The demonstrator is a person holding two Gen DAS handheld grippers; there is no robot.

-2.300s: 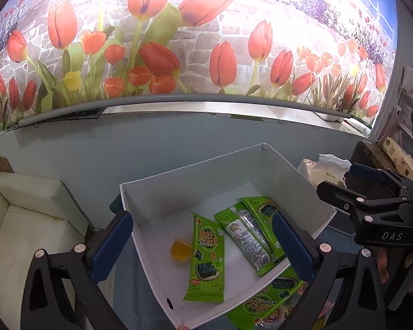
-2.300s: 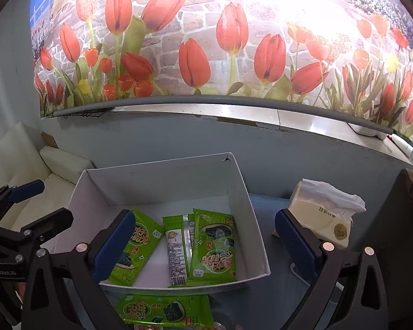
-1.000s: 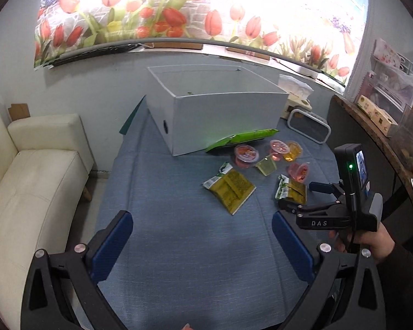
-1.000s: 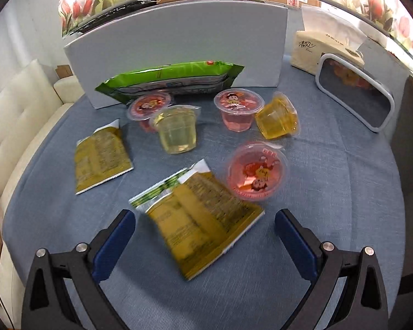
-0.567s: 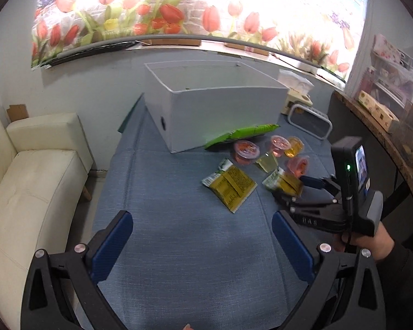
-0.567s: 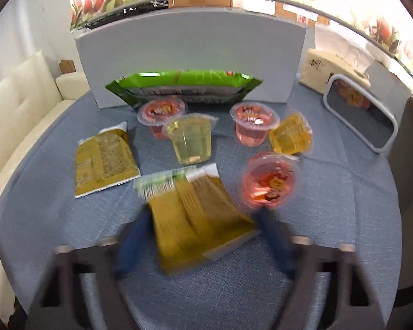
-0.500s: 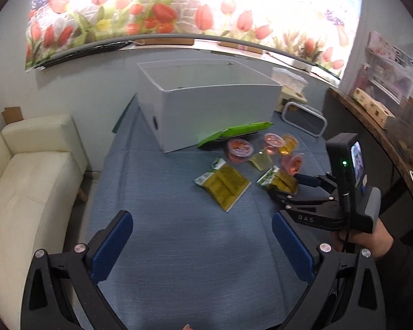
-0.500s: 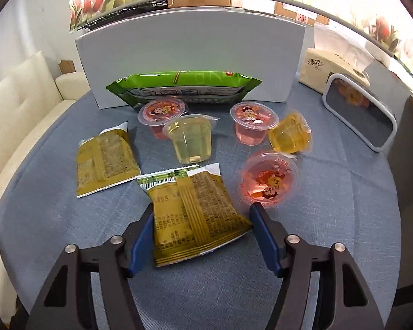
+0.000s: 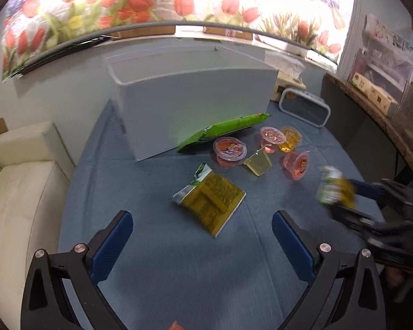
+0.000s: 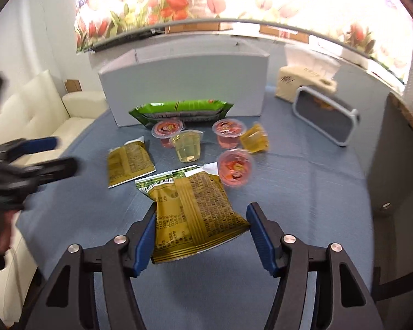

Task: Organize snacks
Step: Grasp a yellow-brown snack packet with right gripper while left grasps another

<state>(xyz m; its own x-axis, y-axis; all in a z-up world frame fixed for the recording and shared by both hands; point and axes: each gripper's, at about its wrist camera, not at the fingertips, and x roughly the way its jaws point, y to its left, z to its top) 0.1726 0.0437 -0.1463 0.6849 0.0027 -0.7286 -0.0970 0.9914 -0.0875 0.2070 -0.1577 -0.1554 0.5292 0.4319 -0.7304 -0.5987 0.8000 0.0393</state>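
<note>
The olive-yellow snack packet (image 10: pixel 195 214) sits between the blue pads of the right gripper (image 10: pixel 201 233), its near end pinched and its far end sagging toward the blue surface (image 10: pixel 303 181), apparently lifted clear, and the left view shows it raised though blurred; the hold at the packet's short end suits carrying it flat toward the white box (image 10: pixel 184 82) at the far side, which is probably where the snacks belong; a second olive packet (image 10: pixel 129 162) lies flat to the left, just beyond it; further off stand the jelly cups (image 10: pixel 188 147), red and yellow ones clustered together, one orange cup tipped on its side; a green packet (image 10: pixel 181 111) leans against the near wall of the box, outside it; the left gripper (image 9: pixel 201 236) hangs spread wide and empty above the surface near the second packet, likely lined up to take it; the inside of the box is hidden behind its wall, so what it already holds cannot be told; motion blur smears the right gripper in the left view, and the printing on the packets is too small to read.
</note>
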